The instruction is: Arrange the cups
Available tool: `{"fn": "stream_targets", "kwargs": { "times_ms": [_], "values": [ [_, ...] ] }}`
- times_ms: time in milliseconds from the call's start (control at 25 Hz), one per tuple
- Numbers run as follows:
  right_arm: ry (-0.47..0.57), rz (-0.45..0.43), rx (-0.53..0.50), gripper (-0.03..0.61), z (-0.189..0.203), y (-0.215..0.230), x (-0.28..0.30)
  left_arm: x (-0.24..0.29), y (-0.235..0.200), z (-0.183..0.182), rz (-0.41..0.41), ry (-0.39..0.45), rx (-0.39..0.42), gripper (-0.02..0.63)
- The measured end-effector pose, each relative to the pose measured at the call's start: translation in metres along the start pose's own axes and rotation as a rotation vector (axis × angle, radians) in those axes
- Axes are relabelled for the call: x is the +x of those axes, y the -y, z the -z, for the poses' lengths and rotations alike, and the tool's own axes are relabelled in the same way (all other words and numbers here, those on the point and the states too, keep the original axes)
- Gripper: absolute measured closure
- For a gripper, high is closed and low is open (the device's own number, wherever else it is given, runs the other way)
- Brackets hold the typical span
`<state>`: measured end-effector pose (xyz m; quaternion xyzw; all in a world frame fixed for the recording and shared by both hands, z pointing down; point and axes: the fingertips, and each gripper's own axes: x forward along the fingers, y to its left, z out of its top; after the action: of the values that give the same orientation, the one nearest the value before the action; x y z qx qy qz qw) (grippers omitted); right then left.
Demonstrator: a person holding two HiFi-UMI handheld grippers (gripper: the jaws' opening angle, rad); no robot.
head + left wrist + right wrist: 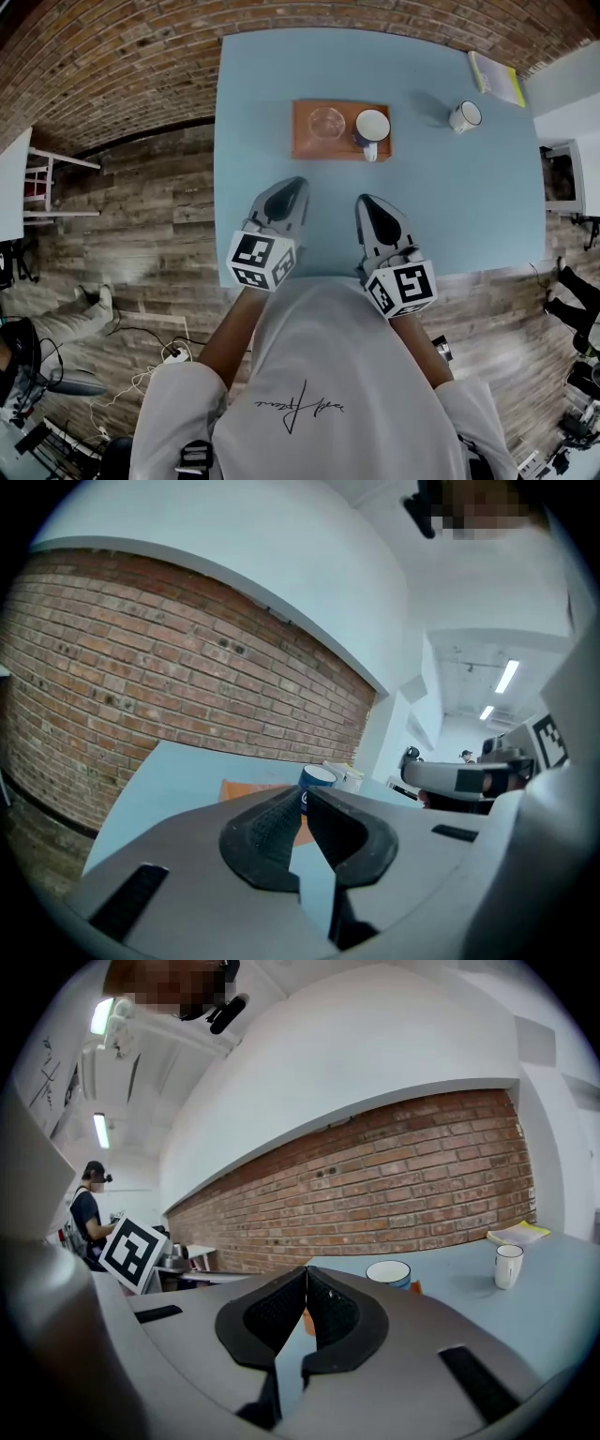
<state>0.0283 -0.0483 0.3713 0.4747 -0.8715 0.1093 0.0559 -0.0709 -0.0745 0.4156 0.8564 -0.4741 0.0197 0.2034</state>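
Tray (pixel 305 150), orange, on blue table (pixel 469 206): holds clear glass (pixel 327 123) and blue mug (pixel 372 127). White mug (pixel 465 115) stands well apart. Left gripper (pixel 296 183), right gripper (pixel 366 201): jaws closed, empty.

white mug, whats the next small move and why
Probably open the right gripper and reach toward the white mug: it stands alone right of the tray, which already holds the blue mug and a clear glass, and that gripper is shut and empty.
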Motion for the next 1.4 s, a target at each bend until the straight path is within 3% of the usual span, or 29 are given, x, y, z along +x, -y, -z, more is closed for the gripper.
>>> {"fn": "stream_targets", "kwargs": {
  "times_ms": [1200,1240,1320,1400],
  "values": [
    [-0.089,0.018,0.058,0.557,0.028,0.008,0.019,0.048,-0.036,0.021,0.003,-0.061,0.115,0.603],
    [-0.092,0.017,0.061,0.557,0.029,0.008,0.019,0.05,-0.036,0.023,0.007,-0.068,0.118,0.599],
    [-0.1,0.019,0.069,0.557,0.031,0.009,0.019,0.054,-0.036,0.028,0.023,-0.089,0.113,0.508],
    [-0.105,0.021,0.076,0.557,0.033,0.01,0.02,0.058,-0.037,0.033,0.03,-0.109,0.109,0.497]
  ]
}}
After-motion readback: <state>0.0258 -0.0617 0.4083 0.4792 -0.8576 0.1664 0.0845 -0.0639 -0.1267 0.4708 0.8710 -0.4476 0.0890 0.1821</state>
